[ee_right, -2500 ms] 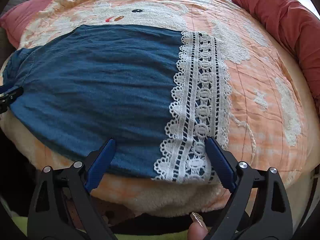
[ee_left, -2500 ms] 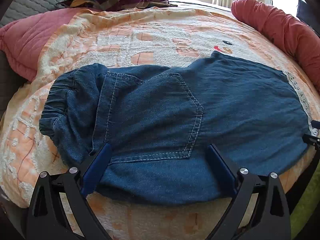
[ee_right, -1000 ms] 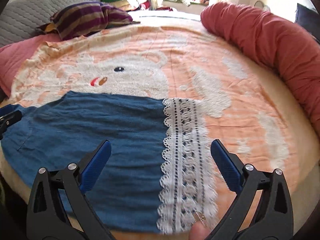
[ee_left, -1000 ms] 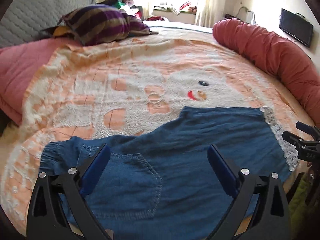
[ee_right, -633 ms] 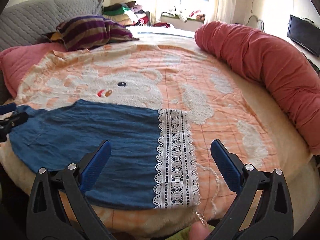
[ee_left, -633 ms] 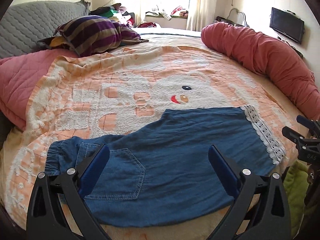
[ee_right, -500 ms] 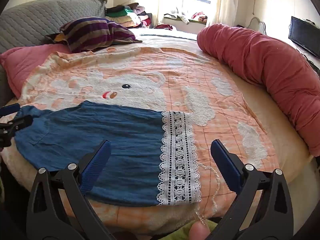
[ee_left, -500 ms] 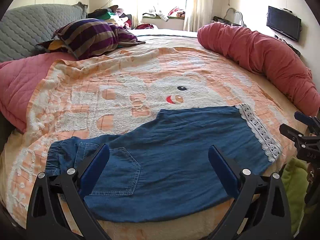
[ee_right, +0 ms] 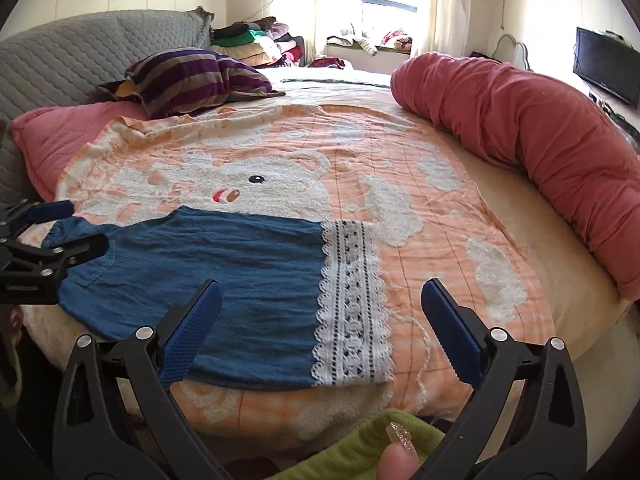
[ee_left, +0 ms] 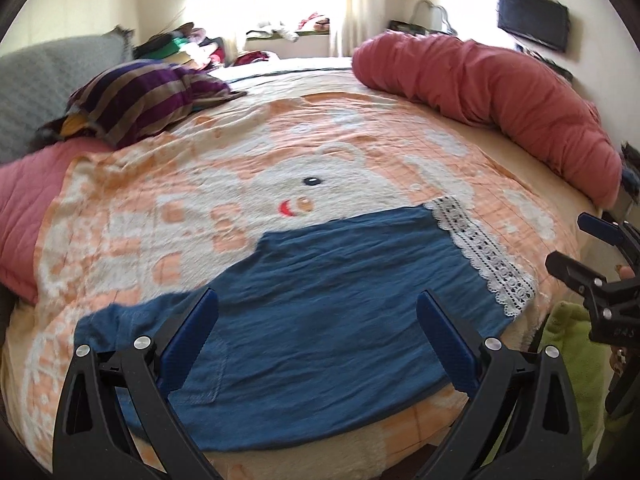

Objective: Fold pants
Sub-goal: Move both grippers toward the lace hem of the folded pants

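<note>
The denim pants (ee_right: 224, 276) lie flat on the bear blanket (ee_right: 400, 152), below the bear's face, lace hem (ee_right: 352, 304) rightward. Left gripper (ee_left: 318, 336) and right gripper (ee_right: 320, 324) hover spread wide, empty. Likely next: pinch hem, fold toward waistband.

Two black plastic tools, left tool (ee_left: 316, 332) and right tool (ee_right: 320, 322). Each with two long arms like a big clamp, triangle holes near the bottom, shiny round silver screws, and bumpy dark blue pads (ee_right: 192, 332) on the fingers. Fuzzy green sleeve (ee_right: 356, 446) underneath. Glittery gold nail (ee_right: 398, 436) on one fingertip.
</note>
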`<state>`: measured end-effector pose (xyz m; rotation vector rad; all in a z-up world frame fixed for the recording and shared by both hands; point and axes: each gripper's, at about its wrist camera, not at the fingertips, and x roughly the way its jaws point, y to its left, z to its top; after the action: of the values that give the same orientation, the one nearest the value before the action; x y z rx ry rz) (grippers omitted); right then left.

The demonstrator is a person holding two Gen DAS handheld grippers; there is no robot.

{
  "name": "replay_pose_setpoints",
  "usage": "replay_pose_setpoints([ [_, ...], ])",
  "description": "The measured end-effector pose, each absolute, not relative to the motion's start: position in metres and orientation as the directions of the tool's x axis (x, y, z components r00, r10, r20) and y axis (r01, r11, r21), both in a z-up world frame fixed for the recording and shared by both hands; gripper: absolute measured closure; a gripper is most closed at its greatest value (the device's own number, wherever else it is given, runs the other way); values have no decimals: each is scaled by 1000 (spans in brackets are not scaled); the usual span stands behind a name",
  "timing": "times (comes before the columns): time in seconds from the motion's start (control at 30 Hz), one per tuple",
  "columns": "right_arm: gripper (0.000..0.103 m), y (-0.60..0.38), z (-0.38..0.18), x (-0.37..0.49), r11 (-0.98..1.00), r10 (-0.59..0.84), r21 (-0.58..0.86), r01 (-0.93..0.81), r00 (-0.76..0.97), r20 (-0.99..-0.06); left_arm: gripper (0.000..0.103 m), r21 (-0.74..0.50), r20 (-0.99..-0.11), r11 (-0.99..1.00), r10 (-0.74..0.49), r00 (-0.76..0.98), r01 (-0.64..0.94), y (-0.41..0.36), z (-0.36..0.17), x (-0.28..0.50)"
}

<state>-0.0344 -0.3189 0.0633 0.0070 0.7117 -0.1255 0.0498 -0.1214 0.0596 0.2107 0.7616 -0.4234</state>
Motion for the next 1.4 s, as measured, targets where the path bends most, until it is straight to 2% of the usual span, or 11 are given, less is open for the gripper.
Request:
replay_pose_setpoints([
  [0.17, 9, -333, 55, -42, 990, -115, -13, 143, 736, -667, 4, 68, -719, 858, -311, 622, 509, -160, 59, 58],
  [0.4, 9, -351, 42, -43, 983, -87, 58, 175, 715, -694, 4, 58, -744, 803, -361, 562, 593, -203, 53, 72],
  [0.6, 9, -368, 22, -40, 966, -76, 112, 231, 674, -735, 4, 112, -777, 773, -324, 540, 625, -232, 38, 99],
  [0.83, 9, -373, -3, -32, 949, 6, 202, 243, 627, -779, 4, 133, -829, 726, -291, 477, 675, -267, 10, 137],
  [1.07, 9, -376, -15, -25, 928, 36, 251, 275, 606, -795, 4, 82, -865, 674, -318, 389, 734, -299, -15, 173],
  [1.23, 9, -373, -25, -18, 931, 0, 214, 297, 584, -812, 5, 43, -870, 630, -359, 339, 776, -318, -24, 190],
  [1.4, 9, -378, -36, -15, 915, 22, 249, 318, 576, -817, 7, 1, -876, 609, -381, 294, 793, -324, -38, 211],
])
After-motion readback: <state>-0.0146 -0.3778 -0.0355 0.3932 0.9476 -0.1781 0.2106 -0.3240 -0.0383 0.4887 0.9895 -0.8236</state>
